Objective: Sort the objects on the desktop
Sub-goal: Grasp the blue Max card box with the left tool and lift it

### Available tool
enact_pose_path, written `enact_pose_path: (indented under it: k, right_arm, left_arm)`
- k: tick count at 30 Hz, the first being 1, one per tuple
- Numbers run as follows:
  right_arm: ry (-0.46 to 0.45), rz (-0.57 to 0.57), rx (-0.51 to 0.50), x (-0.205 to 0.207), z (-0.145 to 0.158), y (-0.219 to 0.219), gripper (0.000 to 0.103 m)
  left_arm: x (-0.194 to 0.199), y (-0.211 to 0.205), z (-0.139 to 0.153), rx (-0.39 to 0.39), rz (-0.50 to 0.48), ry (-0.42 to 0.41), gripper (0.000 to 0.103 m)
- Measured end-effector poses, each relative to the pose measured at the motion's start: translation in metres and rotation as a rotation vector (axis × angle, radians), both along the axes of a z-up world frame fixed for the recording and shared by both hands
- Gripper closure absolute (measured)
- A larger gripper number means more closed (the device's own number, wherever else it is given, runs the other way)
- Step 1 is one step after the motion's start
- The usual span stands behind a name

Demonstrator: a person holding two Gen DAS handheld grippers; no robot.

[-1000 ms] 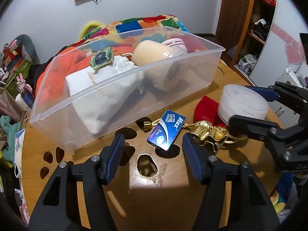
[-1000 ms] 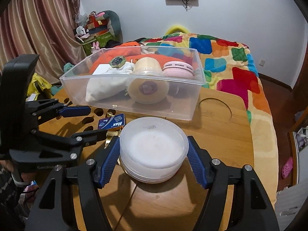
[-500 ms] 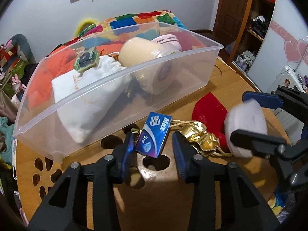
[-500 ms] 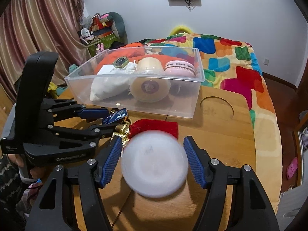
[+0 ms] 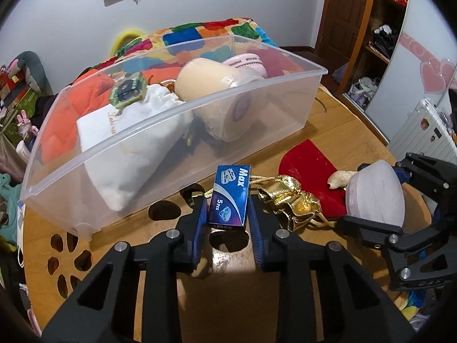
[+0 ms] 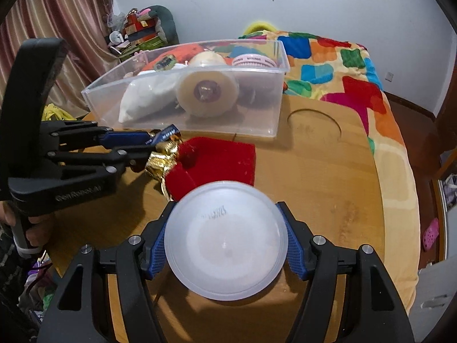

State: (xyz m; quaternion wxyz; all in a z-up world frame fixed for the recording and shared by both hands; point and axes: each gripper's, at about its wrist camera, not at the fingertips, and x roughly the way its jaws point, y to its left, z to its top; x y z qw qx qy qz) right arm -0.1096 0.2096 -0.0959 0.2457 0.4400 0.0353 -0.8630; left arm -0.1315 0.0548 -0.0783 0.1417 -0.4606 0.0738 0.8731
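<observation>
the left tongs (image 5: 227, 217) are clamped on a small blue box (image 5: 230, 197) printed "max" and "5 pcs", tilted just above the wooden tabletop (image 5: 337, 131) before the clear bin (image 5: 160, 131). the right tongs (image 6: 225, 247) are clamped on a round, frosted white container (image 6: 225, 240), held above the tabletop.
</observation>
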Motion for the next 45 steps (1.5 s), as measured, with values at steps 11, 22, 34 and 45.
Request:
enact_pose_path:
  k: [11, 22, 34, 45]
  right_arm:
    - [0.001, -0.030, -0.026, 0.005, 0.008, 0.001, 0.040]
    - [0.056, -0.026, -0.034, 0.005, 0.030, -0.008, 0.040]
    - [0.052, -0.020, -0.036, 0.006, 0.030, -0.011, 0.040]
    - [0.044, -0.015, -0.044, 0.003, 0.025, -0.008, 0.040]
  left_arm:
    - [0.013, -0.007, 0.008, 0.052, 0.020, 0.013, 0.076]
    - [0.025, -0.013, 0.021, 0.057, 0.012, 0.043, 0.080]
    - [0.016, -0.010, 0.007, 0.041, 0.020, 0.002, 0.080]
    - [-0.004, 0.001, -0.001, -0.018, -0.013, -0.033, 0.074]
